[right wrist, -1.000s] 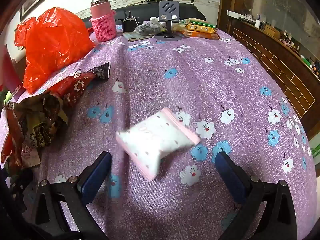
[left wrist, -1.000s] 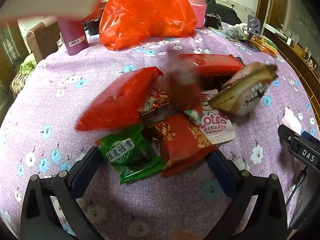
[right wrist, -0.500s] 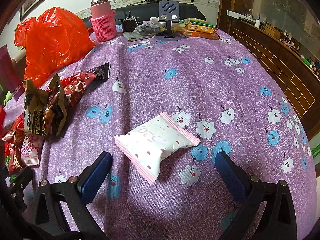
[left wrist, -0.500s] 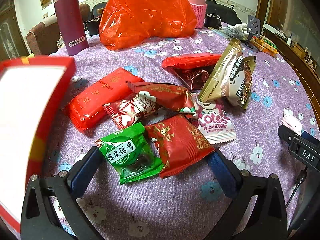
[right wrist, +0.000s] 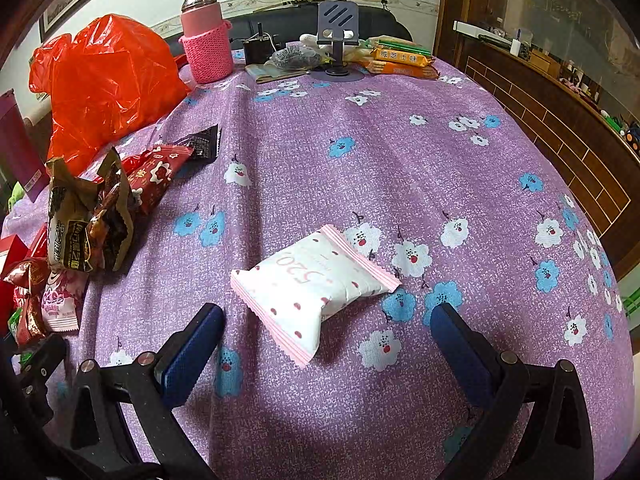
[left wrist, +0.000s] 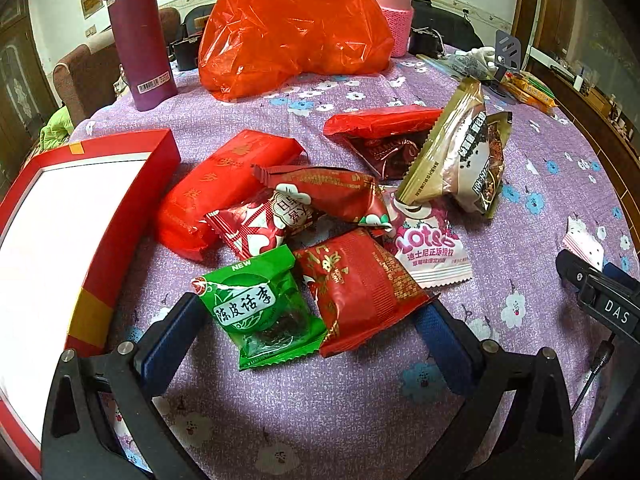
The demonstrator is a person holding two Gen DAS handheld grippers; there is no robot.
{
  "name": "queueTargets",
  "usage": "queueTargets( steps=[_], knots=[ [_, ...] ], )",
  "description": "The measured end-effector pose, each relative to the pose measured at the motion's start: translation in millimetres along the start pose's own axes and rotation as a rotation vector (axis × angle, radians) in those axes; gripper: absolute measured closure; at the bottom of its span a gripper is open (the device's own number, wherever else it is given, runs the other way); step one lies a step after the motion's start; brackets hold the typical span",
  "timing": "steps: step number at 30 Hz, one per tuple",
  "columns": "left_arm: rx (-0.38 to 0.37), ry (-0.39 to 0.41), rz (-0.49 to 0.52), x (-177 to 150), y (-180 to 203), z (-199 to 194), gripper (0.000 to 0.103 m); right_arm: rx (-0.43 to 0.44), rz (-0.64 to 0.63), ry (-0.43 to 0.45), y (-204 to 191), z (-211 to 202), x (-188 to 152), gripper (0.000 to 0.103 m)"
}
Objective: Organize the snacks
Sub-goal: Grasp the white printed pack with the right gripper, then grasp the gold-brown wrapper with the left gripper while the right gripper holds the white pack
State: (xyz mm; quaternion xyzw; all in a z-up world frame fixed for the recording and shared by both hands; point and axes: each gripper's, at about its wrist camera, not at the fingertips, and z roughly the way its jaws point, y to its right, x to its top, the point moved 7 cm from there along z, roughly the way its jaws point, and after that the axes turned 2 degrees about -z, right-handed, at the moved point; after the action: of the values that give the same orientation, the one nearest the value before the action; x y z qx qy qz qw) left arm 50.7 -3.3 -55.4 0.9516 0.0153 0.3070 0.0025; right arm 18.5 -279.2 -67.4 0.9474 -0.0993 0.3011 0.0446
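Observation:
A heap of snack packets lies on the purple flowered tablecloth (left wrist: 328, 408). Nearest my open left gripper (left wrist: 310, 320) are a green packet (left wrist: 260, 312) and a red packet (left wrist: 360, 288), both partly between its blue fingers (left wrist: 172, 336). Behind them lie a pink-and-white packet (left wrist: 430, 248), a red-and-white packet (left wrist: 264, 224), a plain red pack (left wrist: 216, 188) and a brown-gold packet (left wrist: 460, 152). A red box with a white inside (left wrist: 60, 240) sits at the left. My right gripper (right wrist: 326, 332) stands open just behind a white packet with pink edges (right wrist: 312, 284).
An orange plastic bag (left wrist: 288, 28), a purple flask (left wrist: 138, 36) and a pink-sleeved bottle (left wrist: 394, 8) stand at the table's back. A phone stand (right wrist: 338, 36) and orange biscuit packs (right wrist: 400, 60) sit far back. A wooden wall ledge (right wrist: 560, 92) runs along the right.
The snacks tumbled out and settled into a heap. The red box came down from above and now rests at the left. The white packet landed and lies still. Both grippers stayed put.

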Motion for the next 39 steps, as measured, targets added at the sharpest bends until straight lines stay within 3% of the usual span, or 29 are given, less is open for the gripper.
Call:
queueTargets(
  steps=[10, 14, 17, 23, 25, 27, 29, 30, 31, 37, 39],
  knots=[
    [0.000, 0.001, -0.001, -0.4, 0.1, -0.2, 0.000, 0.010, -0.012, -0.005, -0.1, -1.2, -1.0, 0.000],
    [-0.010, -0.005, 0.010, -0.3, 1.0, -0.5, 0.000, 0.103, -0.084, -0.069, -3.2, -7.1, -3.1, 0.000],
    [-0.034, -0.028, 0.075, 0.2, -1.8, -5.7, 0.000, 0.238, -0.005, -0.050, 8.5, -24.0, -5.6, 0.000],
    [0.022, 0.215, 0.148, 49.1, -18.2, -67.2, 0.001, 0.475, 0.195, -0.116, 22.2, -33.1, 5.1, 0.001],
    [0.075, 0.271, 0.215, 67.9, -17.7, -76.8, 0.001, 0.484, 0.250, -0.152, 17.6, -24.1, 11.1, 0.007],
    [0.088, 0.269, 0.274, 79.7, -12.8, -74.1, 0.001, 0.469, 0.272, -0.187, 12.2, -12.4, 15.4, 0.012],
    [0.079, 0.264, 0.309, 87.2, -5.8, -69.9, 0.001, 0.423, 0.251, -0.173, 4.7, -9.4, 23.7, 0.028],
    [0.071, 0.264, 0.318, 88.7, -3.8, -68.2, 0.001, 0.431, 0.254, -0.191, -1.5, -6.1, 25.9, 0.042],
    [0.058, 0.266, 0.332, 91.6, 2.4, -65.1, 0.001, 0.436, 0.267, -0.199, -3.9, -2.0, 28.1, 0.046],
    [0.041, 0.243, 0.392, 91.9, 38.2, -44.9, 0.001, 0.305, 0.140, -0.124, -10.1, 7.4, 38.8, 0.072],
    [0.053, 0.251, 0.389, 92.6, 47.4, -37.9, 0.001, 0.274, 0.085, -0.072, -11.1, 10.0, 41.0, 0.072]
  ],
)
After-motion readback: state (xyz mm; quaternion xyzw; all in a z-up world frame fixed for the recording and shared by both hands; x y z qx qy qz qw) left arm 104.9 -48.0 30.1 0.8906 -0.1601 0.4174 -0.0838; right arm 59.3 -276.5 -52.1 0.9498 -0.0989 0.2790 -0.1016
